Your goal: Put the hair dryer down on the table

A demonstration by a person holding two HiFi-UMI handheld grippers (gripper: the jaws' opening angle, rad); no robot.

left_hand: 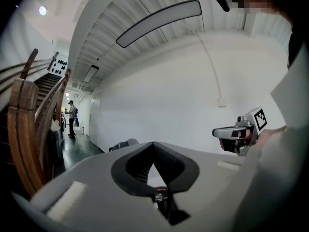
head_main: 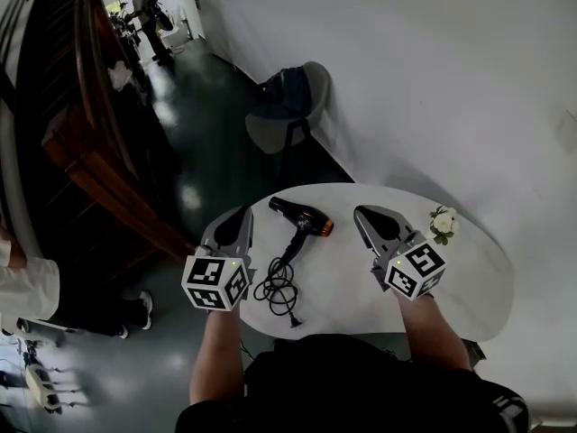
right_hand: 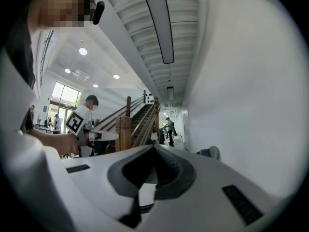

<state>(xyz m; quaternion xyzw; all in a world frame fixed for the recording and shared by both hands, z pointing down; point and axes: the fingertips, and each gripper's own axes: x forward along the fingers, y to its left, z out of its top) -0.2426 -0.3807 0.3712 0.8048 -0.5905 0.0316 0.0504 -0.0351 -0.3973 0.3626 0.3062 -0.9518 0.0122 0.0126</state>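
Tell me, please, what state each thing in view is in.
Hair dryer: lying on its side on the table, not held.
Cord: loosely coiled on the table.
Left gripper: shut, empty.
Right gripper: shut, empty.
Flowers: on the table, untouched.
Chair: at the wall, dark item on it.

The hair dryer (head_main: 302,219) is laid on the table (head_main: 356,282) between the left gripper (head_main: 243,215) and the right gripper (head_main: 360,214), with its cord (head_main: 278,291) coiled nearer the person, a flower (head_main: 443,224) set at the right, and a chair (head_main: 290,108) placed behind.
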